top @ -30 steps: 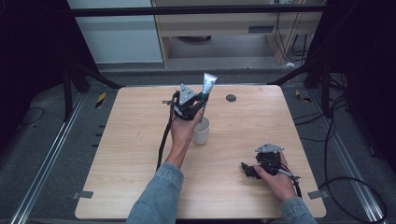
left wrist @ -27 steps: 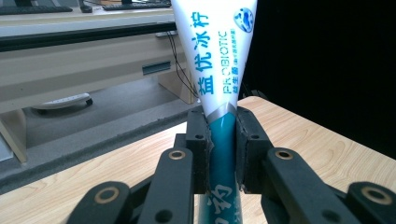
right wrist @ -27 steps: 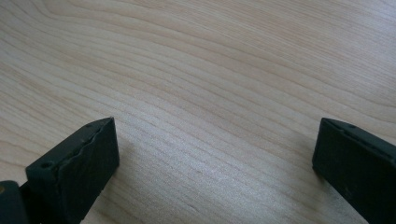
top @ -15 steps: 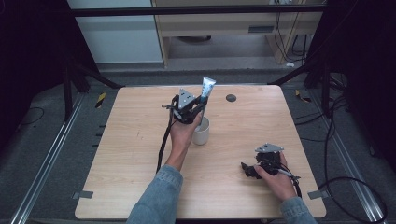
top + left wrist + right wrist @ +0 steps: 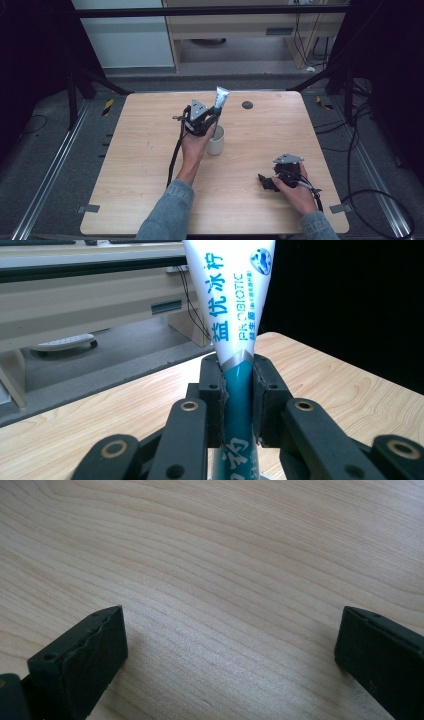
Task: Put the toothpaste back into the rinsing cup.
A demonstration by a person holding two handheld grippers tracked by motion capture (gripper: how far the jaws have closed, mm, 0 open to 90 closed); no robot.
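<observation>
A white and teal toothpaste tube (image 5: 221,96) stands upright, crimped end up, with my left gripper (image 5: 214,118) shut on its lower teal part. The tube's lower end hangs over a white cup (image 5: 216,143) at the middle of the wooden table (image 5: 140,165). In the left gripper view the black pads (image 5: 212,390) press on the tube (image 5: 232,300) from both sides. My right gripper (image 5: 265,181) rests low at the table's front right, pointing left. Its jaws stand wide open (image 5: 230,650) over bare wood, with nothing between them.
A small dark round disc (image 5: 247,105) lies near the table's far edge, right of the tube. Beyond the table are a pale bench (image 5: 240,30) and dark floor. Cables trail on the floor at the right (image 5: 370,195).
The left gripper has sunk slightly with the tube, toward the cup. The right gripper has stayed where it was.
</observation>
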